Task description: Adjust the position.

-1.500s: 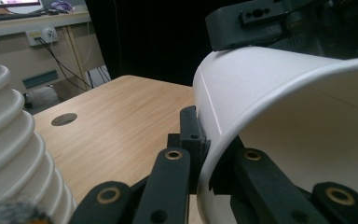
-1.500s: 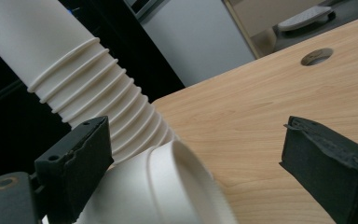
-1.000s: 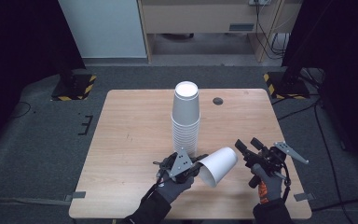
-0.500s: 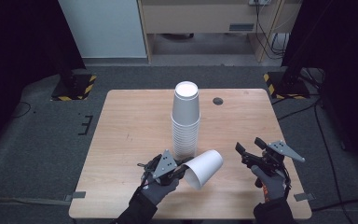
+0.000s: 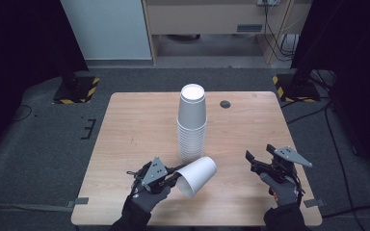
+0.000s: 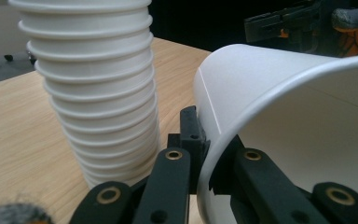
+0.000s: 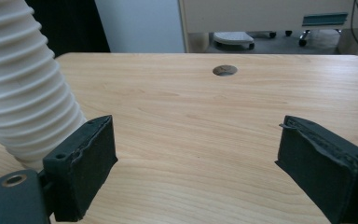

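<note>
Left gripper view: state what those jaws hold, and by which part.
The left gripper holds a single white paper cup by its rim, one jaw outside the wall and one inside.

Your two hands sit low at the near edge of the table, one gripper clamped, the other spread.

Your left gripper (image 5: pixel 173 177) lies nearly level near the middle of the near edge, pointing toward the right edge, its jaws pinched on the rim wall of a paper cup (image 5: pixel 197 175), one pad inside and one outside. Your gloved left hand (image 5: pixel 147 197) wraps its body from below. Your right gripper (image 5: pixel 256 159) is near the near right corner, aimed toward the far edge, jaws wide apart with nothing between them.
</note>
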`<state>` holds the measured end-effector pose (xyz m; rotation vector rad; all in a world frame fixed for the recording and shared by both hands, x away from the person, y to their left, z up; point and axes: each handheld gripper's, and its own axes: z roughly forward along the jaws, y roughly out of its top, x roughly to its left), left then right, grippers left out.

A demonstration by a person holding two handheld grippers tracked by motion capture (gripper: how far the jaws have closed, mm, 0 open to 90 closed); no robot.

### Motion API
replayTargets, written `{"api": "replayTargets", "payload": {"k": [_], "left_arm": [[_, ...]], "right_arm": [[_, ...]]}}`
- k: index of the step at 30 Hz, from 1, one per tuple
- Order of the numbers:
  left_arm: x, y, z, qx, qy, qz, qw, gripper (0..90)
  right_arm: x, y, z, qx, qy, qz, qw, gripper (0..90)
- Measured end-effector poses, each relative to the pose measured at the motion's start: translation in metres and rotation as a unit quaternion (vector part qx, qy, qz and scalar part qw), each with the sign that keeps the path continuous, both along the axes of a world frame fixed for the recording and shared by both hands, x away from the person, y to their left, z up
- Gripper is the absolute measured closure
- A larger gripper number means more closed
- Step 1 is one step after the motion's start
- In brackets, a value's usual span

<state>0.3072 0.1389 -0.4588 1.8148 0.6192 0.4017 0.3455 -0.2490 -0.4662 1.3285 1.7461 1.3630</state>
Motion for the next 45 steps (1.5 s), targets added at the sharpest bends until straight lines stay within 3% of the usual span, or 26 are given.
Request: {"api": "replayTargets", "payload": {"k": [5,11,21,32,38,45], "left_arm": [[-0.003,0.011,-0.003,0.007,0.006,0.007,0.9999,86.0],[-0.006,0.027,-0.002,-0.001,0.01,0.023,0.9997,85.9],[-0.013,0.058,-0.002,-0.007,0.011,0.06,0.9981,86.0],[-0.011,0.085,-0.001,-0.017,0.016,0.106,0.9941,86.0],[-0.007,0.102,0.0,-0.024,0.024,0.144,0.989,85.9],[0.0,0.123,0.0,-0.018,0.032,0.193,0.9805,85.9]], "right_arm": [[0.001,-0.002,-0.005,-0.023,0.01,-0.005,0.9997,11.1],[0.001,-0.004,-0.009,-0.038,0.015,-0.012,0.9991,11.0],[0.001,-0.004,-0.011,-0.044,0.02,-0.01,0.9988,10.8],[0.002,-0.004,-0.011,-0.046,0.021,-0.01,0.9987,10.7],[0.003,-0.004,-0.012,-0.046,0.025,-0.012,0.9985,10.6],[0.004,-0.003,-0.013,-0.049,0.029,-0.013,0.9983,10.6]]}}
